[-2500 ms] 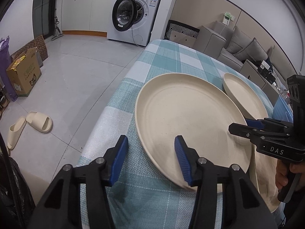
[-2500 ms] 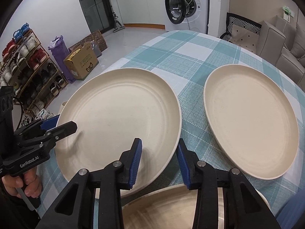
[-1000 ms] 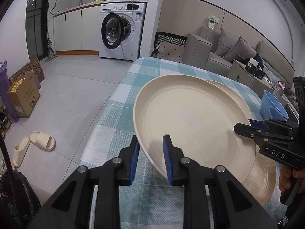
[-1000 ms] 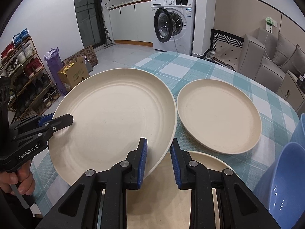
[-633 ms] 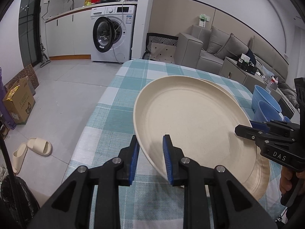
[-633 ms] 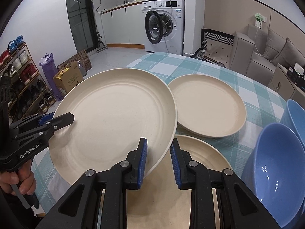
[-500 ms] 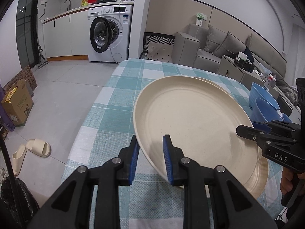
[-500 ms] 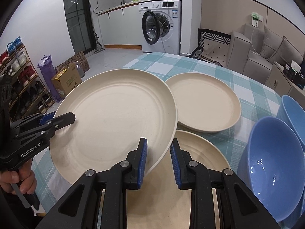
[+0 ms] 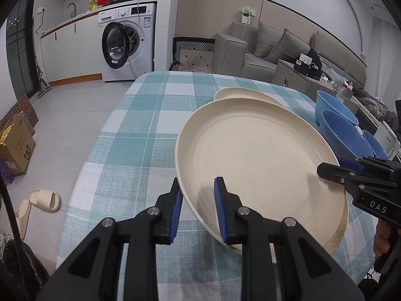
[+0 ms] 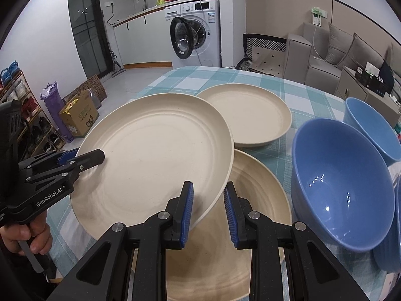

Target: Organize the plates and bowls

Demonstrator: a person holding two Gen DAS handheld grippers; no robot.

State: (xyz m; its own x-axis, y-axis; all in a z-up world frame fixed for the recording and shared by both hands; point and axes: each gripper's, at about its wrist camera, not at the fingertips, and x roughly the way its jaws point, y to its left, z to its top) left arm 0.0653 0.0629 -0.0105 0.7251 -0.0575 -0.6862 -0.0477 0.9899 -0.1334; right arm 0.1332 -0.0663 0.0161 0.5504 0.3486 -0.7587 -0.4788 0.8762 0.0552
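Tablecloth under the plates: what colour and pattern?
The tablecloth is a teal-and-white check, clearest in the left wrist view.

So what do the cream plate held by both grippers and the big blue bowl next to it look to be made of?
Held plate: matte cream with fine specks and no glare, so probably a wheat-straw or bamboo-fibre plastic, or melamine; I can't tell which.
Blue bowl: smooth and glossy, with sharp pinpoint light reflections inside, so glazed ceramic or shiny plastic; the look leaves that open.
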